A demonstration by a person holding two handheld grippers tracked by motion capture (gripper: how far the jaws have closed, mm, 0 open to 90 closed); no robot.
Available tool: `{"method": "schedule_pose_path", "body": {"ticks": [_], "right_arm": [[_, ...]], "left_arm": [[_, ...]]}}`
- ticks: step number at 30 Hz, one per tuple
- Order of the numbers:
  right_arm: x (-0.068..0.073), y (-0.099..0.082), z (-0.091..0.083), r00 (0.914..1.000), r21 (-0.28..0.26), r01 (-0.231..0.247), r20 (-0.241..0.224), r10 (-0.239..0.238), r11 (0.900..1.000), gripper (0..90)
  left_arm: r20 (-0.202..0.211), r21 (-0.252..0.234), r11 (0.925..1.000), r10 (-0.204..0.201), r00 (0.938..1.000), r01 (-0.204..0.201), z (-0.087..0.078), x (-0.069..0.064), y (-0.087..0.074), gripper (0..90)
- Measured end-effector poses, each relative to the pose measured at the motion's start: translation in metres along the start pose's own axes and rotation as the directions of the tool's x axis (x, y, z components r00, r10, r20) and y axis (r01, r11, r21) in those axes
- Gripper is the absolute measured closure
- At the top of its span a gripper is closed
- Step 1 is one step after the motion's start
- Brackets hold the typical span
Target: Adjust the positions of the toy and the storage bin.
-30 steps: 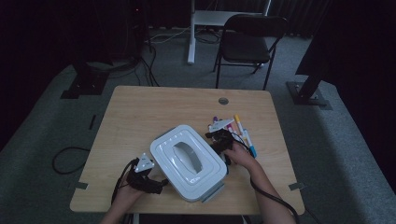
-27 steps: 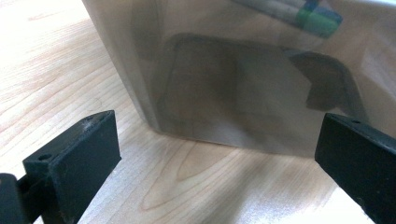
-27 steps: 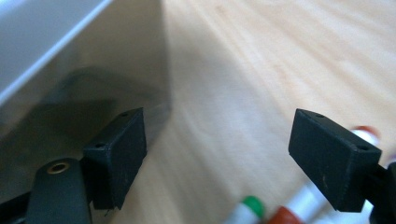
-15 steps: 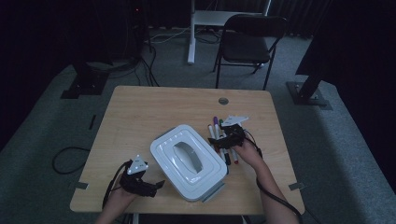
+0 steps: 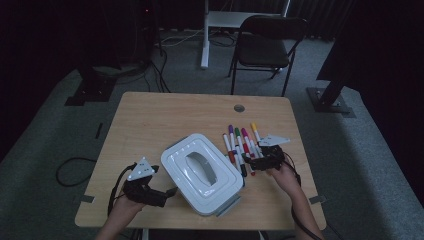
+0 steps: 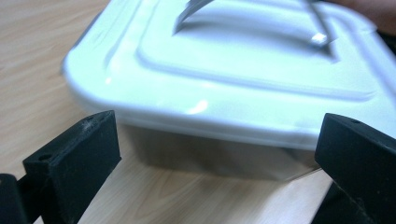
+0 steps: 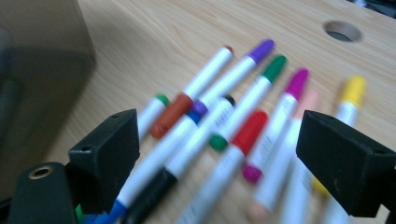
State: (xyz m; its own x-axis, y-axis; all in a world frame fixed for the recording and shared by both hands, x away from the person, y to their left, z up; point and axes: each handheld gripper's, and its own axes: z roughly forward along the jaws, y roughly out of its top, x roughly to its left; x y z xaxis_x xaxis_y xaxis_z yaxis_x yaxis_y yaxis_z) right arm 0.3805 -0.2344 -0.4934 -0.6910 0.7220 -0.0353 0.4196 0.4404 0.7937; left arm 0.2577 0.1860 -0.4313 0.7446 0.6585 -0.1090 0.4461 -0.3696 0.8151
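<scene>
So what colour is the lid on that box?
White; the lid shows best in the left gripper view.

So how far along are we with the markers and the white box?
Nothing looks packed yet: the white box has its lid on, and the markers lie loose on the table beside it. In hand: the right gripper hangs over the markers, its jaws just opened wide with nothing pinched; the left gripper faces the box's side, open and not touching it. Left: picking up a marker and opening the lid, presumably.
</scene>
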Motion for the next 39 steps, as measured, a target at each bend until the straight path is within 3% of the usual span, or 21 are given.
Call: {"method": "schedule_pose_path", "body": {"ticks": [2, 8, 14, 21, 24, 30, 33, 34, 39], "right_arm": [[0.002, -0.008, -0.008, 0.9997, 0.003, -0.006, 0.023, 0.006, 1.0000, 13.1], [0.003, -0.032, -0.030, 0.9981, -0.023, -0.058, 0.020, 0.058, 0.9981, 13.0], [0.004, -0.056, -0.040, 0.9978, 0.030, -0.055, 0.039, 0.054, 0.9980, 13.0], [-0.005, -0.087, -0.053, 0.9871, 0.050, -0.142, 0.082, 0.137, 0.9887, 13.0], [-0.006, -0.098, -0.057, 0.9822, 0.053, -0.166, 0.098, 0.160, 0.9847, 13.0], [-0.003, -0.111, -0.057, 0.9818, 0.080, -0.163, 0.112, 0.154, 0.9833, 13.0], [-0.006, -0.116, -0.059, 0.9729, 0.072, -0.200, 0.133, 0.189, 0.9772, 13.0], [-0.007, -0.116, -0.059, 0.9708, 0.079, -0.206, 0.142, 0.194, 0.9754, 13.1], [-0.009, -0.115, -0.056, 0.9642, 0.085, -0.217, 0.174, 0.200, 0.9725, 13.5]], "left_arm": [[0.018, -0.010, 0.9999, 0.014, 0.9997, -0.014, 0.002, -0.003, 0.004, 0.6], [0.043, -0.017, 0.9987, 0.048, 0.9979, -0.047, 0.012, -0.013, 0.016, 0.6], [0.073, 0.010, 0.9974, 0.071, 0.9948, -0.072, 0.025, -0.022, 0.025, 0.6], [0.104, 0.026, 0.9953, 0.091, 0.9904, -0.094, 0.037, -0.032, 0.036, 0.6], [0.100, 0.049, 0.9929, 0.103, 0.9896, -0.108, 0.044, -0.038, 0.041, 0.6], [0.100, 0.072, 0.9933, 0.083, 0.9916, -0.090, 0.056, -0.042, 0.051, 0.7], [0.095, 0.079, 0.9928, 0.083, 0.9920, -0.091, 0.060, -0.044, 0.056, 2.4], [0.086, 0.083, 0.9925, 0.083, 0.9929, -0.090, 0.062, -0.044, 0.057, 5.8], [0.076, 0.102, 0.9914, 0.074, 0.9944, -0.082, 0.070, -0.045, 0.062, 5.9]]}}
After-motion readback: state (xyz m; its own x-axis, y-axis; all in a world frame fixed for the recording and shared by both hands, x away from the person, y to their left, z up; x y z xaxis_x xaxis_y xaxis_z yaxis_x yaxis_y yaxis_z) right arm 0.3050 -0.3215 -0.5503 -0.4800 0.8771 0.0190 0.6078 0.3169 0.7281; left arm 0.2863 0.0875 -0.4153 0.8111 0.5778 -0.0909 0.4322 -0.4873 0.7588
